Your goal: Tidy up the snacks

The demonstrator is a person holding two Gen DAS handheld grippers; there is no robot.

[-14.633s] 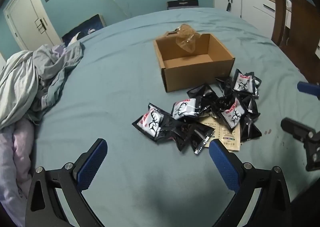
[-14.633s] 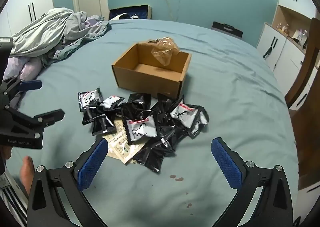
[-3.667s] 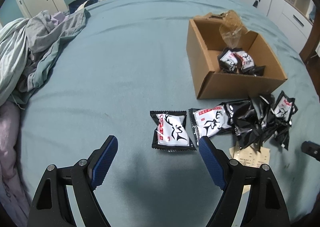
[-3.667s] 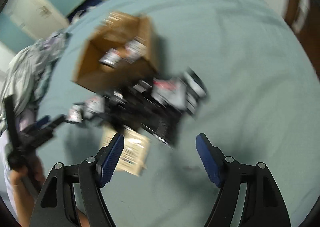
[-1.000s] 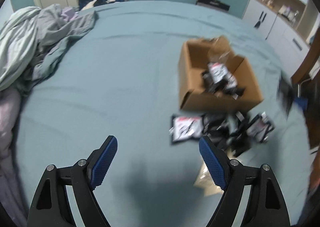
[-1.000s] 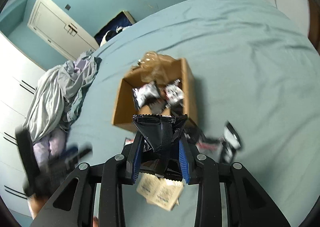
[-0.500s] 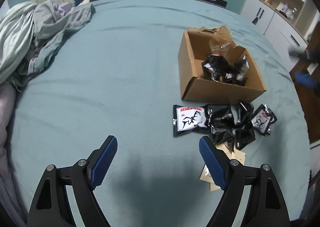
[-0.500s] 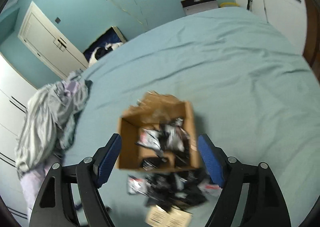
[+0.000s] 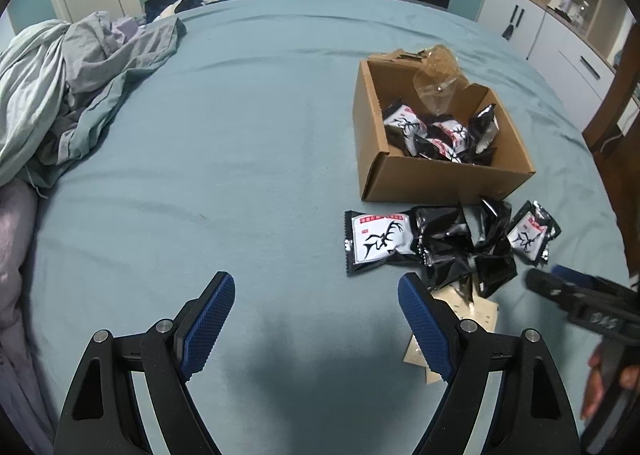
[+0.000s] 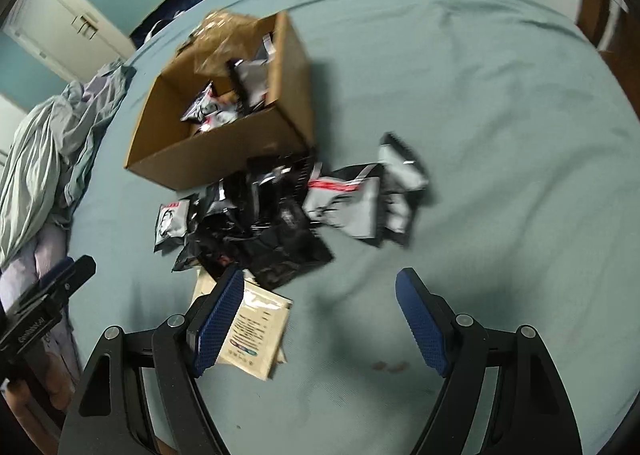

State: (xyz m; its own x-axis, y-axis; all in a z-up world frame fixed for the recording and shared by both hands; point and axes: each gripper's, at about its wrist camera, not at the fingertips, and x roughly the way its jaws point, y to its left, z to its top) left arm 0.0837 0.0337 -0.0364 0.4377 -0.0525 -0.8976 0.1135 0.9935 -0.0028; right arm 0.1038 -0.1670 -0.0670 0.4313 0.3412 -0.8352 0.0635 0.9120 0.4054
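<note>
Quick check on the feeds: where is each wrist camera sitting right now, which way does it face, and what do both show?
Left wrist: on the left gripper, angled down at the bed; jaws open, the right gripper at right.
Right wrist: on the right gripper, angled down over the packets; jaws open and empty, having just opened; left gripper at left.
Shared: cardboard box, snack packets, paper sheet.

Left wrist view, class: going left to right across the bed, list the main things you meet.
Crumpled bedding → white-faced snack packet → cardboard box → right gripper.
</note>
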